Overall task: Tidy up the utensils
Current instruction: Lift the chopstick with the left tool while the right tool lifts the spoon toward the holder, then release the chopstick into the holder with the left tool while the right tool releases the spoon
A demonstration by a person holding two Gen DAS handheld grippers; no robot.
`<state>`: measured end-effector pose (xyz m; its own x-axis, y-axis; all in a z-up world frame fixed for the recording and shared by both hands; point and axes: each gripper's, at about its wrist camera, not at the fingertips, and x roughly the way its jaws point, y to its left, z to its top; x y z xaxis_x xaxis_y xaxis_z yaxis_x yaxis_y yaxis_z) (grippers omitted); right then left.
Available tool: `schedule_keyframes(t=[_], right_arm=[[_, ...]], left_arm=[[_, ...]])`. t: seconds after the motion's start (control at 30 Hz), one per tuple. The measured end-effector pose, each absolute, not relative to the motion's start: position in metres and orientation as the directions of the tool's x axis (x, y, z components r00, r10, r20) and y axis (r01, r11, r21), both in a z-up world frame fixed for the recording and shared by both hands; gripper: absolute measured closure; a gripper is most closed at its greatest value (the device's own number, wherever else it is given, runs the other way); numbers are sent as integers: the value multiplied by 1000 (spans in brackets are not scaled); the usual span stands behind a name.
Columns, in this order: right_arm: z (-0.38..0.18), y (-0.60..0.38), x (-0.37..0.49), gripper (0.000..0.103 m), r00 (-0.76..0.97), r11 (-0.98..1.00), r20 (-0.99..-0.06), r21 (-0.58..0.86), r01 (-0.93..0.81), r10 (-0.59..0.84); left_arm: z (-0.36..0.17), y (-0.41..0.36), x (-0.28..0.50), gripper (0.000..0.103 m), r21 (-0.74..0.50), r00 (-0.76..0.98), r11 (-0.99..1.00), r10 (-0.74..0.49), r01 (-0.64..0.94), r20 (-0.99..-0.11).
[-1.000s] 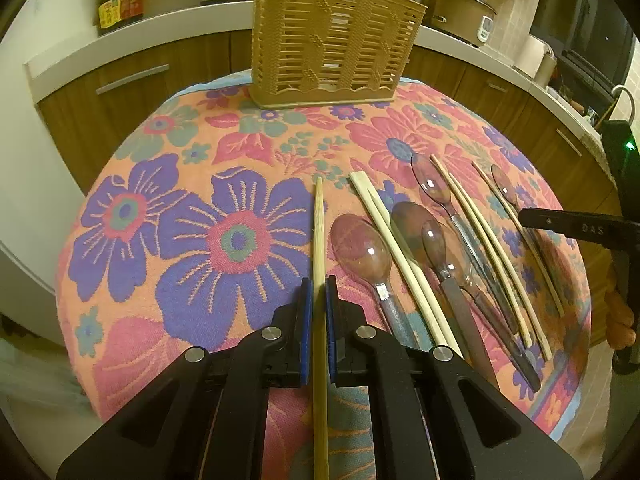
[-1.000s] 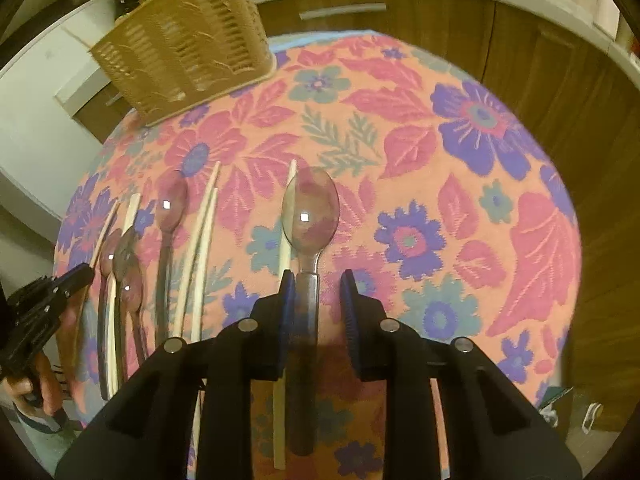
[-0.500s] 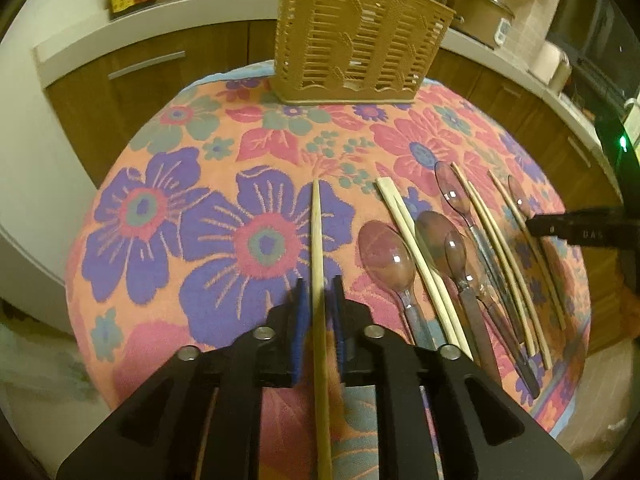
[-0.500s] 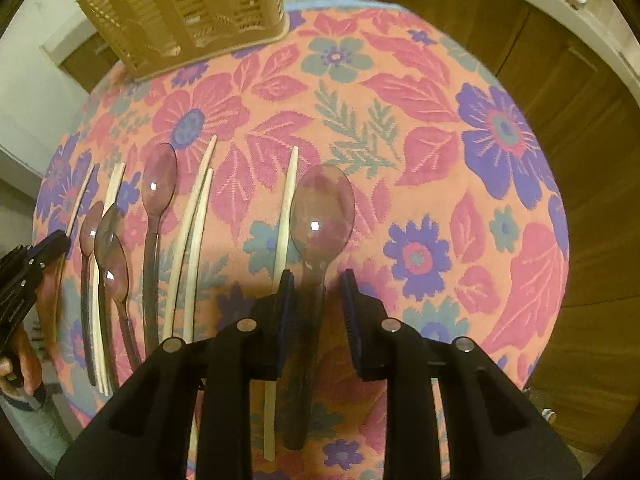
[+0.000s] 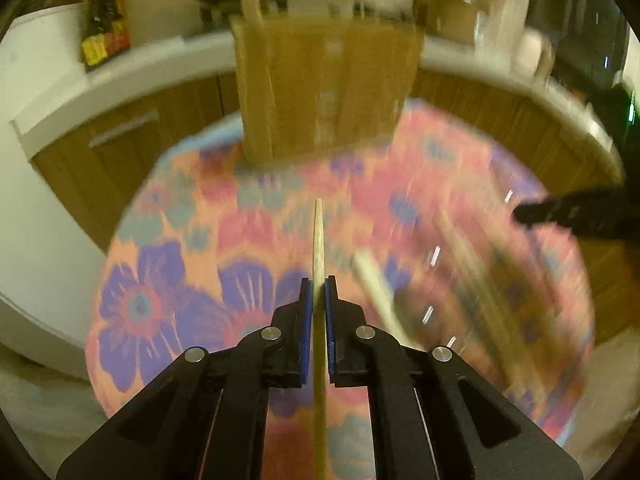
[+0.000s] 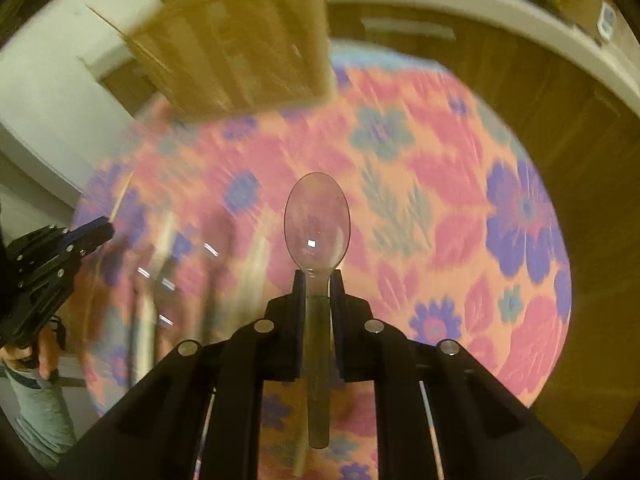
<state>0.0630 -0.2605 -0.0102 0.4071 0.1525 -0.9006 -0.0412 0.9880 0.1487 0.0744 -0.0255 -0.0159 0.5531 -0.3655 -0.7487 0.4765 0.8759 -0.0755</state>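
Note:
My left gripper (image 5: 319, 286) is shut on a wooden chopstick (image 5: 318, 236) and holds it in the air above the flowered tablecloth (image 5: 168, 280), pointing toward the tan slatted utensil basket (image 5: 320, 88) at the table's far edge. My right gripper (image 6: 317, 280) is shut on a clear plastic spoon (image 6: 317, 220), bowl forward, lifted above the cloth (image 6: 460, 220). The basket (image 6: 240, 40) is up and to the left in the right wrist view. Several more spoons and chopsticks (image 5: 460, 264) lie blurred on the cloth to the right of the left gripper.
The round table stands beside wooden cabinets (image 5: 132, 128) with a white counter (image 5: 120, 80). Bottles (image 5: 104, 40) stand on the counter at left. The right gripper (image 5: 572, 212) shows at the right edge of the left wrist view; the left gripper (image 6: 52, 264) shows at the left of the right wrist view.
Both grippers have lifted off the table with their utensils and are moving toward the basket; the views are motion-blurred. The right gripper has closed on the spoon's handle.

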Motion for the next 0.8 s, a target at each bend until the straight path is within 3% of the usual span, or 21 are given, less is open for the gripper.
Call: schedule_keyframes(t=[0.2,0.43,0.6,0.8], right_arm=[[57,-243,79,93,582,981,-789,151,-124,195],[119,-241,108,93,724,969,-645,183,-164,245],[150,-247,137,93,802,961,-538,225,-160,259],[169,-256,166,93,903,982,-395,150,-115,166]], left_arm=[[69,-16,84,99,-202,678,849,-515,489,-525],[142,-33,105,99,-265,770,821,-568,505,-290],[164,-52,138,99,-319,800,811,-565,491,-205],[166,-81,178,99,-314,838,829,-524,462,-150]])
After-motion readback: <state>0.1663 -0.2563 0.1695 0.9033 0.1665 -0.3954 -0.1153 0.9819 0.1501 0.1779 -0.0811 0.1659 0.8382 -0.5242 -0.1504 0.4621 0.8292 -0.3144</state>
